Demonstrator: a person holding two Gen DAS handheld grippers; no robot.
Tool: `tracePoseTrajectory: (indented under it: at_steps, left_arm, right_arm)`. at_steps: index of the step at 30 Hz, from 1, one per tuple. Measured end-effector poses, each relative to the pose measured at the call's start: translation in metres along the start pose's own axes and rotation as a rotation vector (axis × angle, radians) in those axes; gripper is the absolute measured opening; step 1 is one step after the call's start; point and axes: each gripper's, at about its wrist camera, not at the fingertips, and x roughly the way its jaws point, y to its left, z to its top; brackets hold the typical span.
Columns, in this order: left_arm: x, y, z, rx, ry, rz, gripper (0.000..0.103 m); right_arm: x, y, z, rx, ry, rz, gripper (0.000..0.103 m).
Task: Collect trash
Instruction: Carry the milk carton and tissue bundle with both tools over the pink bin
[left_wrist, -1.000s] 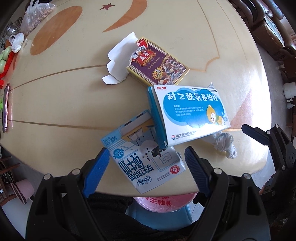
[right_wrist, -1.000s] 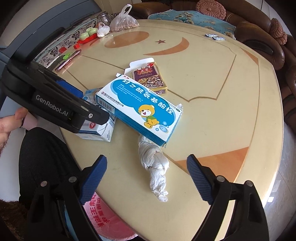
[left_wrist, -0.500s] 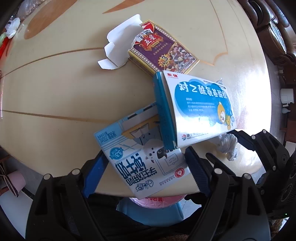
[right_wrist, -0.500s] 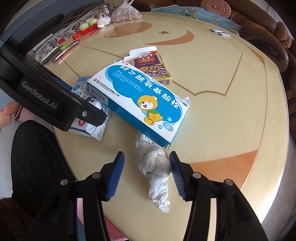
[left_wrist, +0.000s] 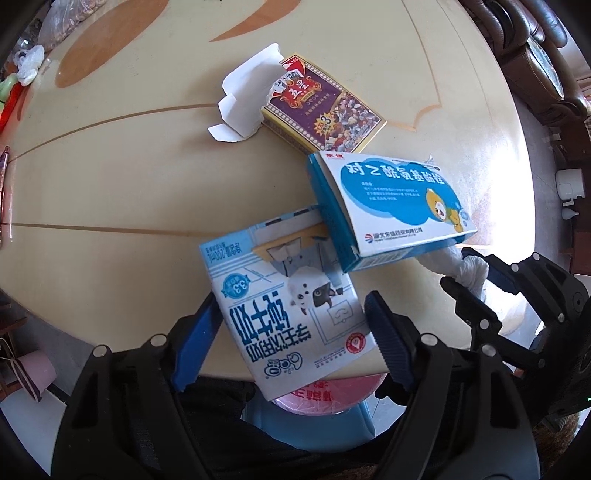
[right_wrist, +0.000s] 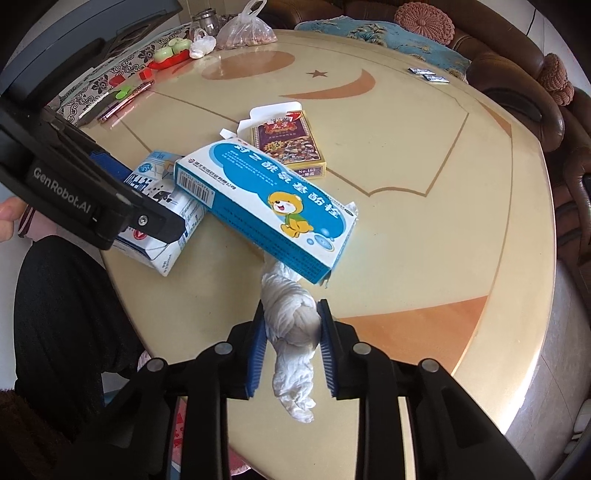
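A white twisted tissue wad lies near the round table's front edge, and my right gripper is closing on it, both blue pads pressing its sides. A blue-and-white medicine box leans over the wad's far end and onto a flattened milk carton. My left gripper points straight down over the carton. Its jaws are closing, with the carton between them and the pads at its edges. A purple card box with an open white flap lies farther back.
Below the table's front edge sits a pink-lined bin. A plastic bag, red and green items, and a pen crowd the far left. Foil packets lie at the back, and a brown sofa curves behind.
The right gripper's wide jaws have closed in onto the tissue wad. The left gripper has come nearer the milk carton, which now fills the gap between its fingers.
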Motion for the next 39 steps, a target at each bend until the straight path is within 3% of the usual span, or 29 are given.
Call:
tracePoseTrajectory:
  at_steps: [20,39]
  left_arm:
    - [-0.011,0.008,-0.038,0.008,-0.007,-0.003,0.076]
    - [-0.036,-0.004,-0.069,0.079,-0.090,0.000,0.076]
  right_arm:
    - [-0.045,-0.009,-0.042,0.091,0.003,-0.081,0.027]
    - [-0.109,0.010,-0.062,0.103,-0.060,-0.175,0.027]
